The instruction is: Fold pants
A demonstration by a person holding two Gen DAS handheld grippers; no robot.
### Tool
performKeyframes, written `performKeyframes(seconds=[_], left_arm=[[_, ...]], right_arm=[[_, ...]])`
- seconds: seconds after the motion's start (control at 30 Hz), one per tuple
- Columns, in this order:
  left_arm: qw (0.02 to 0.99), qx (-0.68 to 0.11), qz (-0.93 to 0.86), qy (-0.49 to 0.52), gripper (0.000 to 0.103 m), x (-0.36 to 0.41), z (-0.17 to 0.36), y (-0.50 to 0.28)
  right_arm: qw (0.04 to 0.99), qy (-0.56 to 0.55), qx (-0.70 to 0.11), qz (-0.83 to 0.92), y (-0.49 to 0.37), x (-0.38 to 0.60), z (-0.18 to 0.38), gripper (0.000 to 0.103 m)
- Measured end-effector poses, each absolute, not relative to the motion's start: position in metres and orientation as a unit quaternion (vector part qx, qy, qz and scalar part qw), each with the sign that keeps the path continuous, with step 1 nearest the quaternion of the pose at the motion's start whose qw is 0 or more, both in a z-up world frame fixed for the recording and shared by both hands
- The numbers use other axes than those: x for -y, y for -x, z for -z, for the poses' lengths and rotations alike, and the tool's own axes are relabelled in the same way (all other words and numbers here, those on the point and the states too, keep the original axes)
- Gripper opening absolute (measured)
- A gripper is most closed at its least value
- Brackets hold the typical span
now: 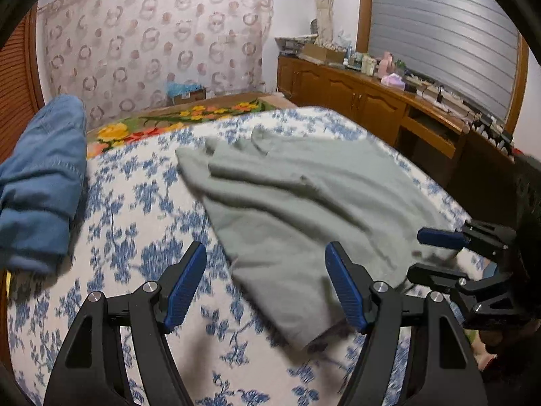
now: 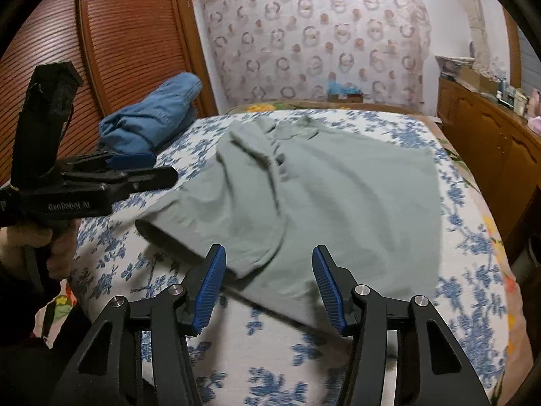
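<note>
Grey-green pants (image 1: pixel 304 196) lie spread and creased on the bed, also visible in the right wrist view (image 2: pixel 331 196). My left gripper (image 1: pixel 265 250) hovers open over their near left edge, with cloth below the gap. It appears from the side in the right wrist view (image 2: pixel 162 169), held by a hand. My right gripper (image 2: pixel 269 250) stands open over the near hem, the fabric lying under and between its blue pads (image 2: pixel 213 284) without being pinched. In the left wrist view it (image 1: pixel 432 253) sits at the pants' right corner.
A heap of blue jeans (image 1: pixel 40 186) sits at the bed's left side (image 2: pixel 152 118). The bed has a blue-flowered white cover (image 1: pixel 142 203). A wooden cabinet (image 1: pixel 372 101) with clutter runs along the right. A louvred wooden door (image 2: pixel 128 34) stands on the left.
</note>
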State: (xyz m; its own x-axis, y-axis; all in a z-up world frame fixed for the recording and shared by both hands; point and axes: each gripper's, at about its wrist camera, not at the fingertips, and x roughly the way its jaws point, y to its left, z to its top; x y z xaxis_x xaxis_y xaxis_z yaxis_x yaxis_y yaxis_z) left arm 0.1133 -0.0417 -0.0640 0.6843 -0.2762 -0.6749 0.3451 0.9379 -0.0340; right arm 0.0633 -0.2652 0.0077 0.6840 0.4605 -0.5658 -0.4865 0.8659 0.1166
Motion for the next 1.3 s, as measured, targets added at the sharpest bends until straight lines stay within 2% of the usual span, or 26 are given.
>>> performKeyframes(seconds=[0.33,0.43,0.67,0.7,1.0,1.3], left_arm=[[0.903,-0.394,0.163,-0.054,0.074,0.035,0.091,-0.107],[0.905,-0.391,0.160,-0.052,0.074,0.033,0.088,-0.106],[0.910,-0.382,0.159,-0.040,0.074,0.027,0.083,-0.104],[0.910,-0.380,0.160,-0.039,0.074,0.027,0.081,-0.104],[0.911,-0.372,0.176,-0.043,0.074,0.040,0.073,-0.104],[0.907,-0.369,0.195,-0.057,0.074,0.062,0.069,-0.107]], right_arm=[[0.912,0.023,-0.318,-0.260,-0.076,0.257,-0.002,0.050],[0.910,0.023,-0.318,-0.263,-0.070,0.249,-0.001,0.042],[0.905,0.023,-0.318,-0.283,-0.066,0.243,0.001,0.013],[0.906,0.023,-0.314,-0.283,-0.066,0.244,0.001,0.012],[0.928,0.011,-0.259,-0.266,-0.052,0.273,-0.026,0.009],[0.942,0.012,-0.238,-0.236,-0.029,0.299,-0.036,0.009]])
